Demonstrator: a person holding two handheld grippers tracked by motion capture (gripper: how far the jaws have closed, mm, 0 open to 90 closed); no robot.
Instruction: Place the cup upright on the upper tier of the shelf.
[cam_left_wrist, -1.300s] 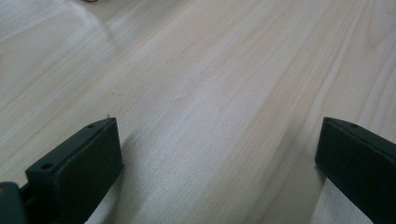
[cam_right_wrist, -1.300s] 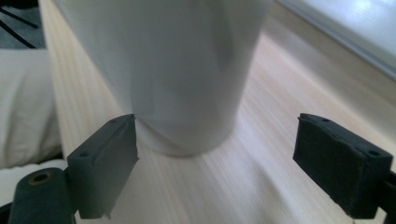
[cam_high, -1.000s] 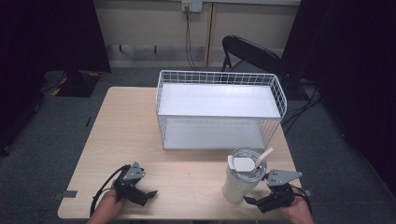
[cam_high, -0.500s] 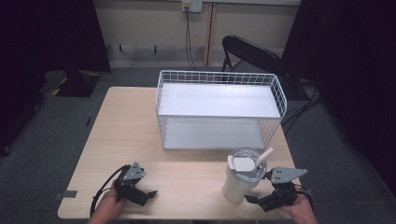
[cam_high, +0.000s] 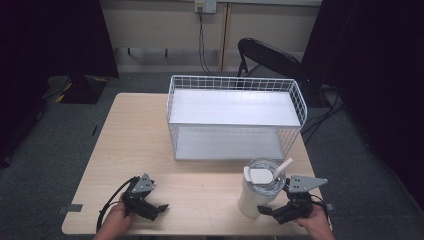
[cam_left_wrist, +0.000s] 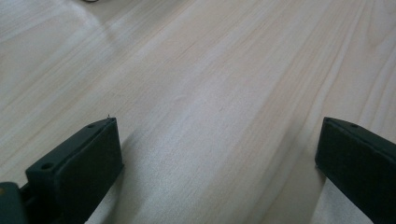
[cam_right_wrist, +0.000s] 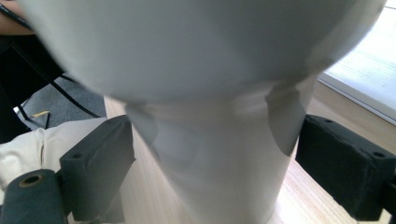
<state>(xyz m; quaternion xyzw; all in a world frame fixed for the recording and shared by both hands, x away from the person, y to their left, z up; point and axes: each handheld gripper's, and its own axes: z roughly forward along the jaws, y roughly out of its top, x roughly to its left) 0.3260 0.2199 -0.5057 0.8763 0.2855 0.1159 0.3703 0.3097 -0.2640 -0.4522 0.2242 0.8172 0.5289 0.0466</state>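
Right gripper (cam_high: 270, 212): I am holding my jaws wide apart, one on each side of the tumbler's lower body, a gap showing at each side.
Tumbler (cam_high: 257, 192): standing upright on the table (cam_high: 140, 145), near its front edge, before the wire basket (cam_high: 235, 117).
Left gripper (cam_high: 157, 209): I am resting low over bare wood, jaws spread, gripping nothing.

High view overlooks table (cam_high: 150, 150); both tool views sit close above it.
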